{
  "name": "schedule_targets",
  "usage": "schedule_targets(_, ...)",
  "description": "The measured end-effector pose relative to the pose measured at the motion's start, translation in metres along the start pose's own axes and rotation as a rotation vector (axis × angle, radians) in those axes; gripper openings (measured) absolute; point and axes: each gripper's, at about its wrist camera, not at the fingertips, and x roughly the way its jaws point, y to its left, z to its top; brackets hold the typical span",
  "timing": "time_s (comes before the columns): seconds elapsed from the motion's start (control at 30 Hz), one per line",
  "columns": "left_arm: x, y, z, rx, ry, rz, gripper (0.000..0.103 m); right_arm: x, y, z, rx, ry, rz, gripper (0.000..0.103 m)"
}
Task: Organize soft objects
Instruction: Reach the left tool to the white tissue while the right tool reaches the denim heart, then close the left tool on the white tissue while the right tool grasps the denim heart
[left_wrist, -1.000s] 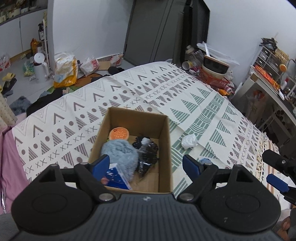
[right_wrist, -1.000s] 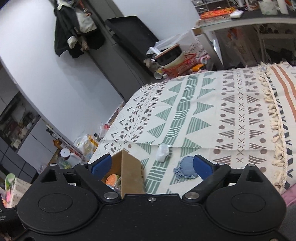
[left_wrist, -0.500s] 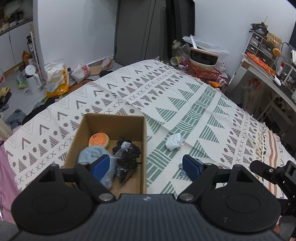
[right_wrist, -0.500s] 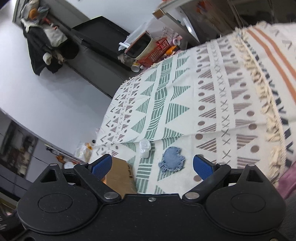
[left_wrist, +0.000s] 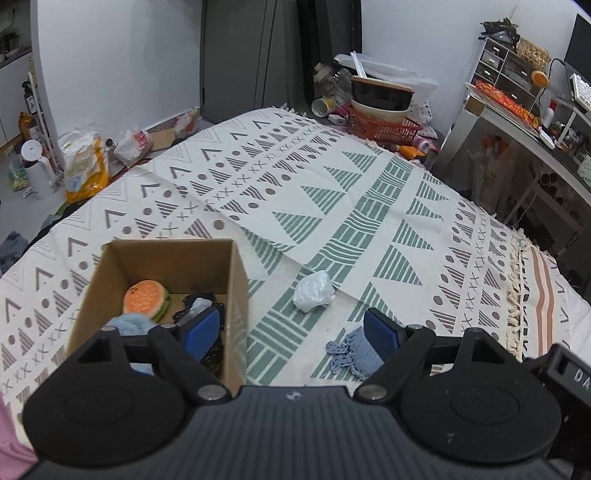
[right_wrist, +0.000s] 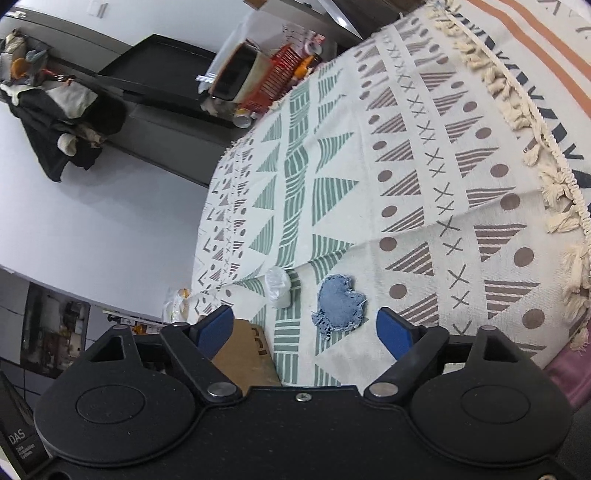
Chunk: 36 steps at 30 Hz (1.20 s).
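Between the spread, empty fingers of the left gripper, the view had slid rightward off the cardboard box, whose plush burger sat beyond the left finger, toward the white wad ahead. In the right wrist view, the right gripper, rolled over and released, had closed in on the blue crochet piece, probably the next pick.

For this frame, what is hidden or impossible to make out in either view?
- Left wrist view: the near half of the cardboard box floor, hidden by the left tool.
- Left wrist view: the blue crocheted piece, partly behind the tool's finger.
- Right wrist view: the box interior, hidden by the right tool.
- Both views: what the white crumpled item is.
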Motion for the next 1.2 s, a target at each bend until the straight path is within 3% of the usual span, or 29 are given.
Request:
schedule_targets(0.3, 0.038, -0.01, 0.013, -0.021, 0.046, -0.029, 0.074, 0.034, -0.005, 0.009, 0.023, 0.049, -0.04, 0.064)
schedule_targets(0.6, 0.083, -0.017, 0.025, -0.036, 0.126, -0.042, 0.055, 0.068, 0.001, 0.005, -0.027, 0.076, -0.106, 0.06)
schedule_targets(1.2, 0.149, -0.002, 0.016, -0.07, 0.197, -0.137, 0.054, 0.128, 0.02, -0.013, -0.237, 0.118, -0.239, 0.053)
